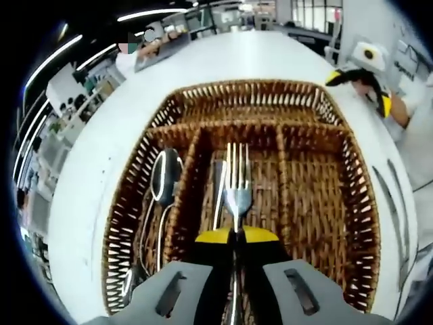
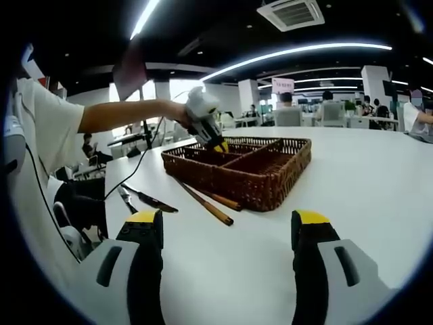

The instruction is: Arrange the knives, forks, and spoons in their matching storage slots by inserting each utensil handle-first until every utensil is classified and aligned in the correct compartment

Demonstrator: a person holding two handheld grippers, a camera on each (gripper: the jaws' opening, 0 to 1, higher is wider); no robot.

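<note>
A brown wicker tray (image 1: pixel 318 203) with long slots and one cross slot at its far end lies on the white table. My left gripper (image 1: pixel 235 237) is shut on a steel fork (image 1: pixel 237 186), tines pointing away, over the middle slot. Another steel piece (image 1: pixel 218 193) lies in that slot beside it. Spoons (image 1: pixel 164 177) rest in the left slot. Two knives (image 1: pixel 391 196) lie on the table right of the tray. In the right gripper view, my right gripper (image 2: pixel 226 227) is open and holds nothing, well short of the tray (image 2: pixel 264 177). A hand holds the left gripper (image 2: pixel 206 125) over it.
Dark-handled knives (image 2: pixel 149 200) and two brown sticks (image 2: pixel 206 202) lie on the table beside the tray's near side. The right gripper (image 1: pixel 369 61) shows beyond the tray's far right corner. A person's arm (image 2: pixel 122 115) reaches across. Other people sit at distant tables.
</note>
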